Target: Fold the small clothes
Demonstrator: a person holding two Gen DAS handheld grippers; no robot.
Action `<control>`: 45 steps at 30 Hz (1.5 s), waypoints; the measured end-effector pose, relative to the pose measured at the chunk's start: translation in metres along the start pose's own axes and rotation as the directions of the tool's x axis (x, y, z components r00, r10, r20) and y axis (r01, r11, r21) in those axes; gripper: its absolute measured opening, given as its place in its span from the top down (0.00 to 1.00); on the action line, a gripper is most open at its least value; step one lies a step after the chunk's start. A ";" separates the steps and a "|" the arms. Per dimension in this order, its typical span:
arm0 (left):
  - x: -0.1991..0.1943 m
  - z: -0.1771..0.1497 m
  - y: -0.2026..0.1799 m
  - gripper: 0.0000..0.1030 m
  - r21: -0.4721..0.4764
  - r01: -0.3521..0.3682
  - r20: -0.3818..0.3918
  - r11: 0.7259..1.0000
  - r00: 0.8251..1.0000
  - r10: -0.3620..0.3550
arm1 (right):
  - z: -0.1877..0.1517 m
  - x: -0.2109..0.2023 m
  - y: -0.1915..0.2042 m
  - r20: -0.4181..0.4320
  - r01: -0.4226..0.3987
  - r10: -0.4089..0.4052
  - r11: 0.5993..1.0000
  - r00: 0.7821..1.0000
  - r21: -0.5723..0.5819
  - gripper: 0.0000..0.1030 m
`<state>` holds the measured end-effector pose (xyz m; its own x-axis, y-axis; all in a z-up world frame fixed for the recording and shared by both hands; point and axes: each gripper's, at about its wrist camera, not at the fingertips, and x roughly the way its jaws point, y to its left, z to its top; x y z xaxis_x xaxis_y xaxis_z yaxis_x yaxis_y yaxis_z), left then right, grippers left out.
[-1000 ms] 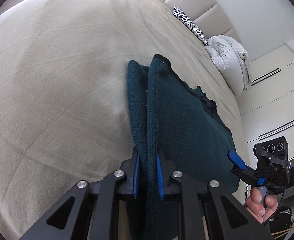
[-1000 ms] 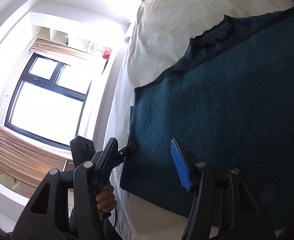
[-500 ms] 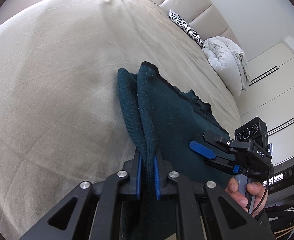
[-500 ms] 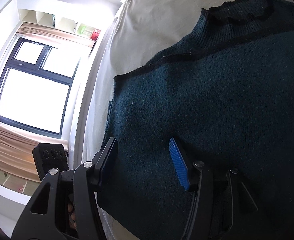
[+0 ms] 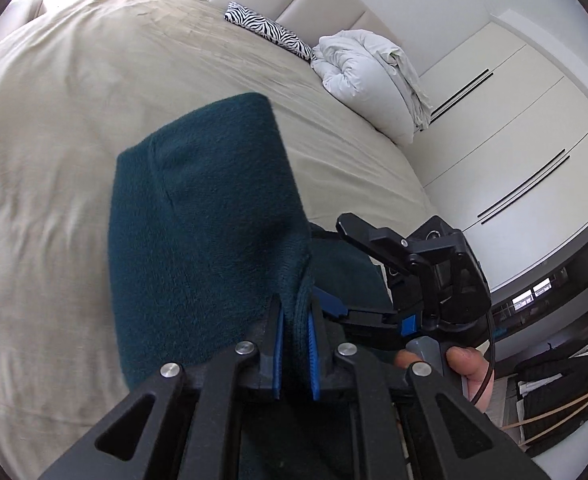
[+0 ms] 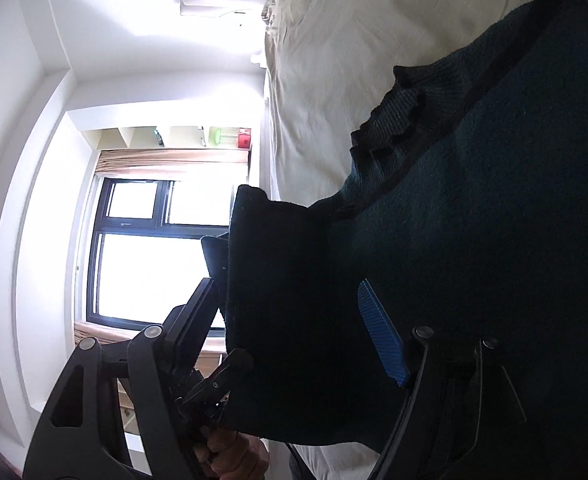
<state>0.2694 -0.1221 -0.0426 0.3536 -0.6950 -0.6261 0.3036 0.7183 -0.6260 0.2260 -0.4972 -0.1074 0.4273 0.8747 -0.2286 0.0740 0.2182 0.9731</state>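
A dark teal knit sweater lies on the beige bed. My left gripper is shut on a bunched edge of it and holds a flap lifted off the bed. In the right wrist view the sweater fills the right half, with its ribbed collar toward the top, and the lifted flap hangs in front. My right gripper is open, its jaws standing wide on either side of that flap. It also shows in the left wrist view, just right of my left gripper.
A zebra-print pillow and a rolled white duvet lie at the head of the bed. White wardrobe doors stand to the right. A black bag sits on the floor. A window is beside the bed.
My left gripper has lifted the sweater's edge up and over, so a flap now stands raised. My right gripper has moved in close beside the left, around that flap.
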 end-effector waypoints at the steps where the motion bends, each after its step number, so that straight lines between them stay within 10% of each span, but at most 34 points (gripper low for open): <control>1: 0.017 -0.004 -0.003 0.90 0.002 0.001 -0.019 1.000 1.000 -0.001 | 0.003 -0.003 -0.003 -0.012 0.002 -0.002 1.000 1.000 0.003 0.28; 6: 0.049 -0.031 -0.010 0.85 0.065 -0.021 -0.061 0.998 0.998 0.025 | 0.019 -0.014 -0.035 -0.044 0.008 -0.004 0.996 0.999 0.084 0.30; 10: 0.031 -0.036 -0.010 0.58 0.090 0.034 -0.024 0.995 0.999 -0.032 | 0.024 -0.018 -0.036 -0.045 0.002 0.002 0.997 0.999 0.077 0.30; 17: -0.019 -0.066 -0.016 0.57 0.177 0.029 0.068 0.984 0.997 -0.041 | 0.022 0.004 -0.019 -0.078 0.103 -0.101 0.994 0.992 0.030 0.36; 23: -0.028 -0.077 0.003 0.58 0.130 -0.006 0.066 0.992 0.998 -0.002 | 0.009 0.026 -0.017 -0.110 0.259 -0.260 0.966 0.959 -0.023 0.78; 27: -0.041 -0.080 0.004 0.57 0.132 -0.012 0.084 0.991 0.996 0.001 | -0.003 0.024 -0.010 -0.086 0.356 -0.362 0.931 0.928 -0.080 0.89; 45: 0.016 -0.041 -0.058 0.55 0.261 -0.014 0.062 0.965 0.998 -0.002 | 0.041 -0.143 -0.022 0.111 0.485 -0.480 0.874 0.870 -0.025 0.90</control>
<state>0.2209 -0.1758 -0.0357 0.4071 -0.6931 -0.5948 0.5191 0.7114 -0.4738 0.2001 -0.6449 -0.0947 0.4368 0.6082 -0.6628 0.2492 0.6262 0.7388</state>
